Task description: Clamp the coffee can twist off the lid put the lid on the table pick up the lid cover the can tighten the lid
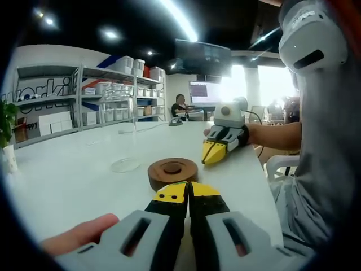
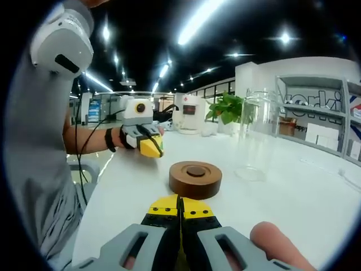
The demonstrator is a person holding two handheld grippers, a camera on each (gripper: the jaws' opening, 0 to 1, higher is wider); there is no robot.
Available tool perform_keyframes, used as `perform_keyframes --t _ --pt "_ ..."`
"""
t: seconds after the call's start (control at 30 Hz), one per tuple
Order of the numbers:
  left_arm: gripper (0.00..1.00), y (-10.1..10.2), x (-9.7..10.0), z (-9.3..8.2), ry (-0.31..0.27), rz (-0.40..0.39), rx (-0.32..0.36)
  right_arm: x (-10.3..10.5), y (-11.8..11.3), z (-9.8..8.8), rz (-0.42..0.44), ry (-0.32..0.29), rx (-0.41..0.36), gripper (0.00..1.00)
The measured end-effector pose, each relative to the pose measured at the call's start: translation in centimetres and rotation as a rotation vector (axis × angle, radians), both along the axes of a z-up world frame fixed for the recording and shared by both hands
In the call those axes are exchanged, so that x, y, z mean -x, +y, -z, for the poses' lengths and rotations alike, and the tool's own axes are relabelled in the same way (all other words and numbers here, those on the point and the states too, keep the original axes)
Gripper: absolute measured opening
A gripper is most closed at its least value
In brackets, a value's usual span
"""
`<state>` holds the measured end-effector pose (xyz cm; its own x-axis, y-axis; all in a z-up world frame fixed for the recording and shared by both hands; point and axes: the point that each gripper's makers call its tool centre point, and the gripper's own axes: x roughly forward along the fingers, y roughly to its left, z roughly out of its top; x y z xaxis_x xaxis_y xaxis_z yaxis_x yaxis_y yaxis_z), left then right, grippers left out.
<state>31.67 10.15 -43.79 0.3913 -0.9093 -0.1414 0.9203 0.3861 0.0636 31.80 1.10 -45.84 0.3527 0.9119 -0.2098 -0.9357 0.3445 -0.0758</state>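
The brown lid [image 1: 172,171] lies flat on the white counter [image 1: 73,175], near the edge where the person sits. It rests there by itself, with nothing touching it, so it looks like it has been put down and now waits to be picked up.

The clear glass can [image 2: 258,135] stands upright farther out on the counter, past the lid and a little to one side in the right gripper view. Its top is open, so it needs its lid back.

The left claw [image 1: 188,192] is closed, with its yellow tips pressed together and holding nothing. It sits low, just in front of the lid. The right claw [image 2: 180,207] is closed and empty too, pointing at the lid from the other side. The two claws face each other with the lid between them.

I think the next job is to open one claw, grab the lid by its sides, and carry it to the can. The can might slide if nothing holds it.
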Motion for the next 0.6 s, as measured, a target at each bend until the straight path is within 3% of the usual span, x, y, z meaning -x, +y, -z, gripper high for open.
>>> perform_keyframes --t 0.6 --pt "0.00 0.26 -0.48 -0.75 0.039 -0.015 0.052 -0.32 -0.03 -0.71 0.012 0.062 -0.057 0.00"
